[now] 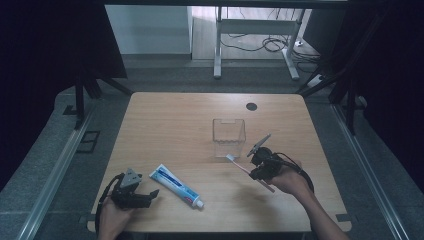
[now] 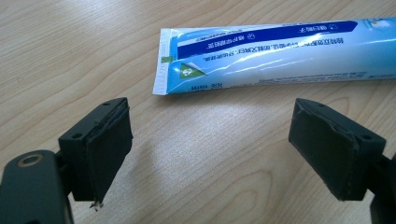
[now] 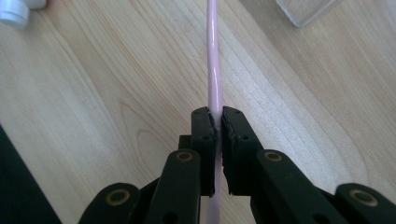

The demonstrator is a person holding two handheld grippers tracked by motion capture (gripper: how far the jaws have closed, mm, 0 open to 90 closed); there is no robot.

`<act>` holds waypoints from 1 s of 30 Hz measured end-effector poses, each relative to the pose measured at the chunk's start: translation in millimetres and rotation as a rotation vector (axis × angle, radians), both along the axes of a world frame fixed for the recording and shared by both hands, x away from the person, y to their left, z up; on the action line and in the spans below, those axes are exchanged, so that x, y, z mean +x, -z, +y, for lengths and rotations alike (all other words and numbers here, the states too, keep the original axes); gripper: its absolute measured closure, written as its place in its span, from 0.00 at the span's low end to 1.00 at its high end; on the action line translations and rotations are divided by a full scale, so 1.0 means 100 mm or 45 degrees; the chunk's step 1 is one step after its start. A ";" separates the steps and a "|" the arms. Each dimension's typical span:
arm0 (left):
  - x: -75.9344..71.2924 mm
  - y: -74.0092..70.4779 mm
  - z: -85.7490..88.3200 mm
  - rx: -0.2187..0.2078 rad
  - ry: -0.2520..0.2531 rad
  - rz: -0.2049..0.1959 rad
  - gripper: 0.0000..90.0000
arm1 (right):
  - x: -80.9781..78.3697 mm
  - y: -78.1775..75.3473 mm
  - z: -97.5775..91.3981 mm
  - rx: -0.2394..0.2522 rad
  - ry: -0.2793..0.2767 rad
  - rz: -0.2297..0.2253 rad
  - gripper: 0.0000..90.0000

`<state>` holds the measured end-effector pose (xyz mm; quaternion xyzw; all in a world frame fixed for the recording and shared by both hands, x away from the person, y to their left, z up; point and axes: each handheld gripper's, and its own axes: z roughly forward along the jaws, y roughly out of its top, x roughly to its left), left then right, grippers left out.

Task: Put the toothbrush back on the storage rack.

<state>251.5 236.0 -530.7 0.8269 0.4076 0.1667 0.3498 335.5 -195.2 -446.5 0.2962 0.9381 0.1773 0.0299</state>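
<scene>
A pink toothbrush (image 1: 245, 167) is held off the table, its head pointing toward the clear plastic cup (image 1: 229, 137). My right gripper (image 1: 260, 167) is shut on its handle; in the right gripper view the pink handle (image 3: 215, 70) runs straight up from between the pressed jaws of my right gripper (image 3: 217, 122). A blue-and-white toothpaste tube (image 1: 176, 185) lies flat at the front of the table. My left gripper (image 1: 150, 196) rests just left of the tube, open. In the left gripper view the tube (image 2: 280, 56) lies beyond the wide-apart left gripper (image 2: 224, 154).
The wooden table (image 1: 165, 120) has a round cable hole (image 1: 251, 106) at the back right. A corner of the clear cup (image 3: 306, 10) and the tube's white cap (image 3: 16, 11) show in the right gripper view. Dark curtains and a desk frame stand behind.
</scene>
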 end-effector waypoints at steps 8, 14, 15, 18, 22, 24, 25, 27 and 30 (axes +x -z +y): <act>0.00 0.00 -0.01 -0.010 0.016 0.001 0.15 | 0.00 -0.14 -0.04 0.057 0.009 -0.042 0.93; 0.00 -0.01 0.00 -0.029 0.019 -0.005 0.15 | 0.02 -0.25 -0.04 0.099 0.003 -0.061 0.93; 0.00 -0.01 0.00 -0.030 0.017 -0.006 0.15 | 0.02 -0.26 -0.04 0.103 0.006 -0.067 0.93; 0.00 -0.01 0.00 -0.036 0.015 -0.007 0.15 | 0.04 -0.31 -0.04 0.113 0.015 -0.085 0.93; 0.00 -0.01 0.00 -0.029 0.016 -0.009 0.15 | 0.09 -0.37 -0.04 0.138 0.023 -0.106 0.93; 0.00 -0.01 0.00 -0.028 0.020 -0.009 0.15 | 0.11 -0.39 -0.04 0.147 0.034 -0.115 0.93; 0.00 -0.01 0.00 -0.028 0.020 -0.009 0.15 | 0.11 -0.39 -0.04 0.147 0.034 -0.115 0.93; 0.00 -0.01 -0.01 -0.027 0.022 -0.008 0.15 | 0.16 -0.44 -0.03 0.169 0.044 -0.139 0.93; 0.00 -0.01 -0.01 -0.021 0.026 -0.005 0.15 | 0.19 -0.48 -0.01 0.194 0.051 -0.159 0.93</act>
